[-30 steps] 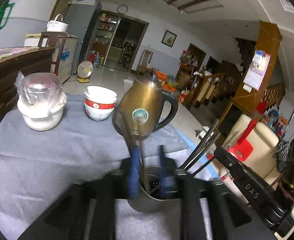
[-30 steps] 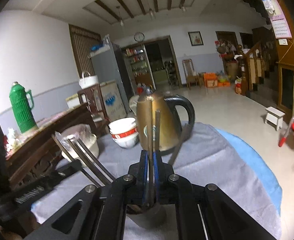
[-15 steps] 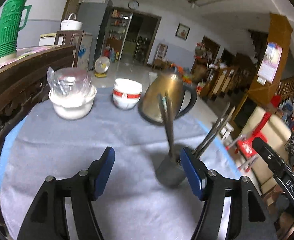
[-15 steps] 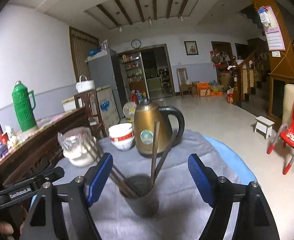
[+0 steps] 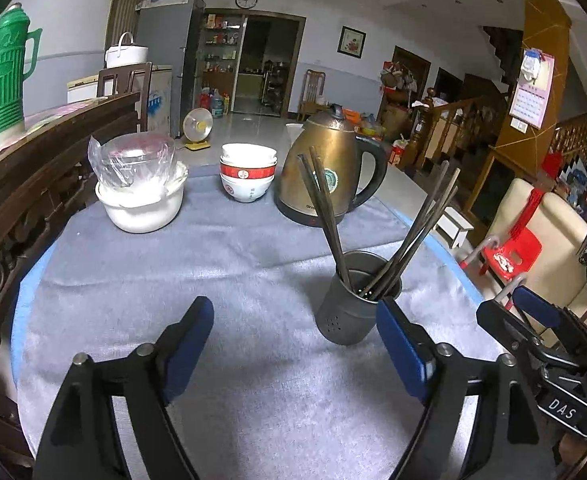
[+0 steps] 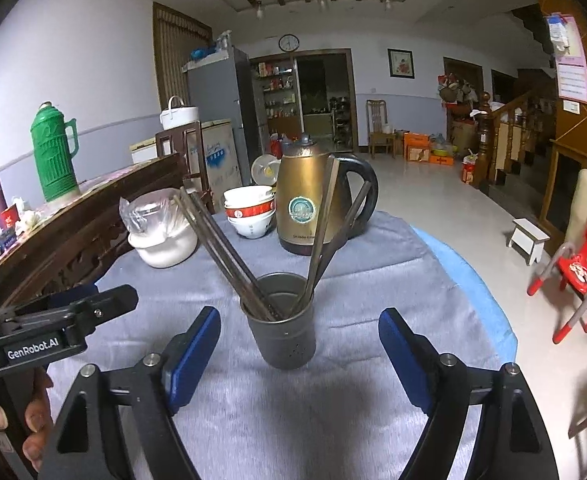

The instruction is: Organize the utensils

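Observation:
A dark metal utensil holder (image 5: 349, 312) stands upright on the grey tablecloth (image 5: 213, 272), with several dark chopsticks (image 5: 323, 208) leaning out of it to both sides. My left gripper (image 5: 295, 344) sits just short of the holder. Its jaws are opening and nothing is between them. In the right wrist view the same holder (image 6: 285, 332) and its chopsticks (image 6: 217, 240) stand straight ahead of my right gripper (image 6: 299, 348). Its jaws are also opening and they are empty. Each gripper shows at the edge of the other's view.
Behind the holder are a brass kettle (image 5: 329, 172), stacked bowls (image 5: 247, 176) and a white bowl under a plastic-wrapped lid (image 5: 141, 188). A wooden sideboard (image 5: 33, 168) with a green thermos (image 5: 5, 76) flanks the left. The table edge (image 6: 473, 288) drops off at right.
Both grippers went from shut on chopsticks over the holder to wide apart. The chopsticks now rest in the holder, and both grippers have drawn back from it.

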`<action>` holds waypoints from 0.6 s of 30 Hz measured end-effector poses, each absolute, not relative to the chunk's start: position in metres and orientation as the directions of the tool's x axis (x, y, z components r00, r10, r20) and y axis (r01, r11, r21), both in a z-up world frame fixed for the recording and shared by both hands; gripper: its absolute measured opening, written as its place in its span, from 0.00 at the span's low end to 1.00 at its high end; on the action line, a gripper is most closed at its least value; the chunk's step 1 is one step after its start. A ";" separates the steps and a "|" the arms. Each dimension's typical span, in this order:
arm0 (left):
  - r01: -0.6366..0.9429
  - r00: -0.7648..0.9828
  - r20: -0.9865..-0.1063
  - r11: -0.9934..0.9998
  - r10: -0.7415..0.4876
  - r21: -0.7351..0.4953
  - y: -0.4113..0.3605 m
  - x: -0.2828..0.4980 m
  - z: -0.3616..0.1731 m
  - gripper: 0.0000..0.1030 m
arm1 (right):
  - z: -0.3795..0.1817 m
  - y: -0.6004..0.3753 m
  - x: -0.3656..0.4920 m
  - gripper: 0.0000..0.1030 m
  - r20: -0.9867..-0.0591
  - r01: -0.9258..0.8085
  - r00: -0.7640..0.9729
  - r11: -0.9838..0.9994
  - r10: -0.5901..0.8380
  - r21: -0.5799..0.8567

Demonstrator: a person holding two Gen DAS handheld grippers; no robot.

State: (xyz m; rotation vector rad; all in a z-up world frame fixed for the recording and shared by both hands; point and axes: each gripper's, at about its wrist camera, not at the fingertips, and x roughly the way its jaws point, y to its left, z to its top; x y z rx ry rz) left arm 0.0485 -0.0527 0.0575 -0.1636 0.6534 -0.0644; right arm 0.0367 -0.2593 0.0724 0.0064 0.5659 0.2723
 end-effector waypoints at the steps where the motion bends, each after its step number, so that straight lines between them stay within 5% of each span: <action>1: 0.008 0.792 -0.601 0.986 -0.109 -0.168 -0.053 0.049 0.057 0.83 | 0.072 -0.259 0.035 0.82 -0.529 -0.257 0.809 0.963 0.258 0.077; 10: -0.005 0.784 -0.618 0.994 -0.066 -0.112 -0.061 0.053 0.055 0.85 | 0.074 -0.259 0.034 0.82 -0.527 -0.271 0.808 0.960 0.263 0.063; 18: 0.010 0.803 -0.591 0.994 -0.073 -0.109 -0.065 0.053 0.060 0.98 | 0.078 -0.256 0.029 0.88 -0.512 -0.267 0.826 0.964 0.235 0.013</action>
